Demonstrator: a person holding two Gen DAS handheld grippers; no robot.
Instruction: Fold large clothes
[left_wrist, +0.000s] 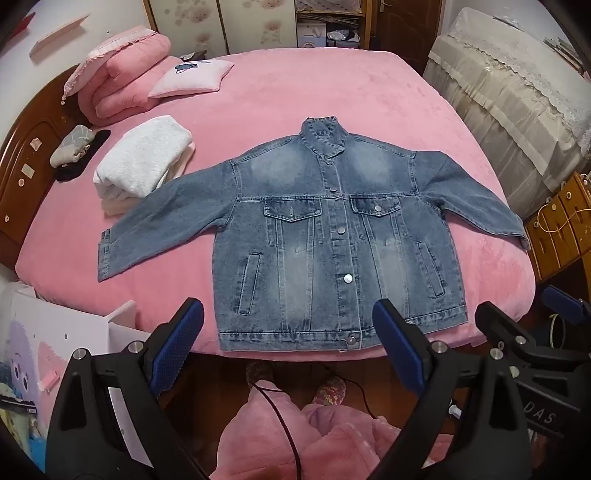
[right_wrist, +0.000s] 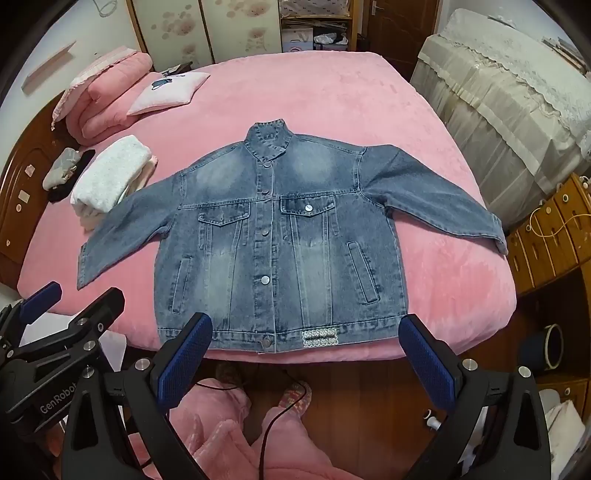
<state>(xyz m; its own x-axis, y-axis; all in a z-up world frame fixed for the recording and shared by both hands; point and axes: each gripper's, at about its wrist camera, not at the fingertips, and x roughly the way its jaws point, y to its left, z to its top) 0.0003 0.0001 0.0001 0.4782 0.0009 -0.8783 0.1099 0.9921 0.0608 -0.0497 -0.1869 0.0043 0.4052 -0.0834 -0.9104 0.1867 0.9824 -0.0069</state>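
Observation:
A blue denim jacket lies flat, front up and buttoned, on the pink bed, with both sleeves spread outward and its hem at the near edge. It also shows in the right wrist view. My left gripper is open and empty, held just short of the jacket's hem. My right gripper is open and empty, also held at the hem. In the left wrist view the right gripper shows at the right edge. In the right wrist view the left gripper shows at the left.
A folded white garment lies on the bed by the jacket's left sleeve. Folded pink quilts and a small pillow lie at the bed's far left. A wooden headboard stands left, a covered piece of furniture and drawers right.

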